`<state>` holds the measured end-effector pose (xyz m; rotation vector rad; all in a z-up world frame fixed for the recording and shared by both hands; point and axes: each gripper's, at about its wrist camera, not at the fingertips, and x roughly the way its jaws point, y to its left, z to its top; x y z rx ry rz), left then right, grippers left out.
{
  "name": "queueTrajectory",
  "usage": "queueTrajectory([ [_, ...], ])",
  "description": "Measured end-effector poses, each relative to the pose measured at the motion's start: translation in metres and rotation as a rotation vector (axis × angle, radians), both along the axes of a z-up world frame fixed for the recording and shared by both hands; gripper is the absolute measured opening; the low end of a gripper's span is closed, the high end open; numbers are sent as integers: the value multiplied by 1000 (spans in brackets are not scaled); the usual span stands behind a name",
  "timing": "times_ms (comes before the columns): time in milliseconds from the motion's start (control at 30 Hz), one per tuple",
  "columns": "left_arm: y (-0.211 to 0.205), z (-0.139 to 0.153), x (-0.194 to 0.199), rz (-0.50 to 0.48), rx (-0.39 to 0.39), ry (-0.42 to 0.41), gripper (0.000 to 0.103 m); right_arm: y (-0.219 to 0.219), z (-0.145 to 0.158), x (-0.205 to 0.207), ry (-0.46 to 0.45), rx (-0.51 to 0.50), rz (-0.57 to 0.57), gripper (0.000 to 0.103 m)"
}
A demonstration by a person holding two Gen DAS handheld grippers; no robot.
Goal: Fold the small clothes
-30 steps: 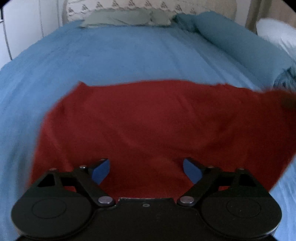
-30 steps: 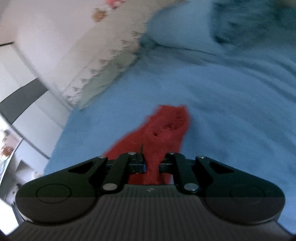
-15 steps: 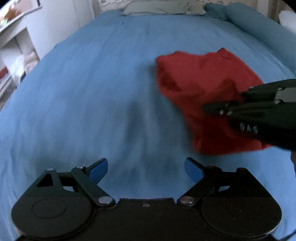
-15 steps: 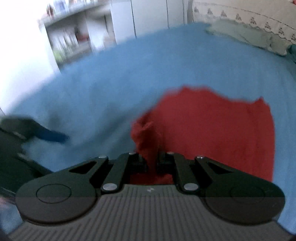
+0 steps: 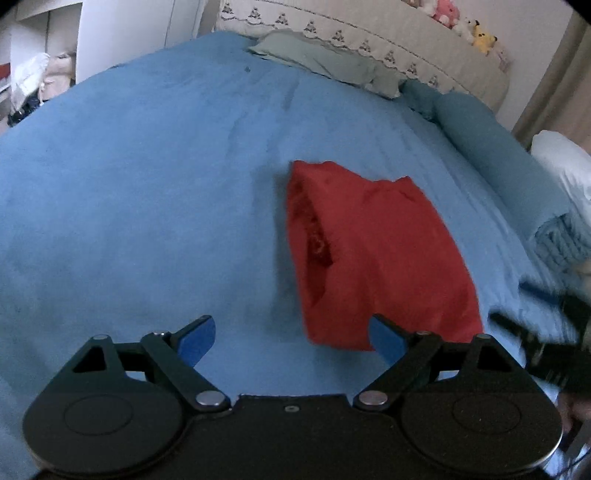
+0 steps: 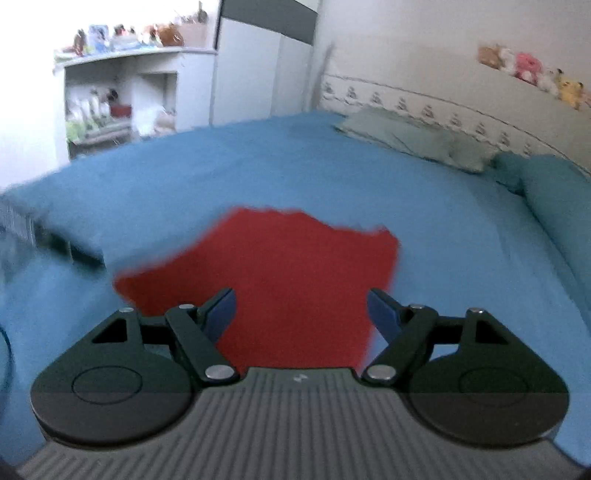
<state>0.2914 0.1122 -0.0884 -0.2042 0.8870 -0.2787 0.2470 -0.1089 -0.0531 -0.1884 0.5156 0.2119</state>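
A small red garment [image 5: 376,254] lies folded over on the blue bedspread [image 5: 147,192]. In the left wrist view it sits ahead and to the right of my left gripper [image 5: 291,338], which is open and empty. In the right wrist view the red garment [image 6: 288,273] lies flat just ahead of my right gripper [image 6: 301,310], which is open and empty above its near edge. The right gripper shows blurred at the right edge of the left wrist view [image 5: 554,332].
Grey-green pillows [image 5: 317,59] and a cream headboard [image 5: 369,33] stand at the far end of the bed. A rolled blue blanket [image 5: 495,155] lies along the right side. White shelves [image 6: 122,103] with clutter stand beyond the bed's left side.
My right gripper has opened and let go of the red garment, which now lies folded on the bed. Both grippers have pulled back from it.
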Motion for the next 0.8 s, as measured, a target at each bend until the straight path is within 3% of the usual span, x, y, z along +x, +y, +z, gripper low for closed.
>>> queueTrajectory([
  [167, -17, -8, 19, 11, 9, 28, 93, -17, -40, -18, 90, -45, -30, 87],
  [267, -22, -11, 23, 23, 2, 36, 92, -11, -59, -17, 112, -104, -24, 74],
  [367, -25, -9, 22, 24, 7, 33, 93, -5, -70, -7, 107, -139, -38, 46],
  [400, -25, -9, 22, 24, 7, 31, 93, -7, -70, -1, 107, -134, -57, 27],
  [433, -25, -8, 21, 24, 8, 29, 93, -8, -67, 3, 103, -115, -77, 19],
  [500, -24, -9, 22, 25, 12, 21, 92, -25, -57, 1, 68, -26, -123, 19],
  [567, -26, -13, 24, 27, 18, 22, 93, -36, -54, -3, 49, -2, -178, 19],
  [667, -27, -20, 27, 28, 26, 39, 93, -45, -78, -2, 136, -8, -187, 19],
  [800, -27, -23, 29, 32, 40, 44, 92, -42, -86, -5, 134, -36, -136, 20],
])
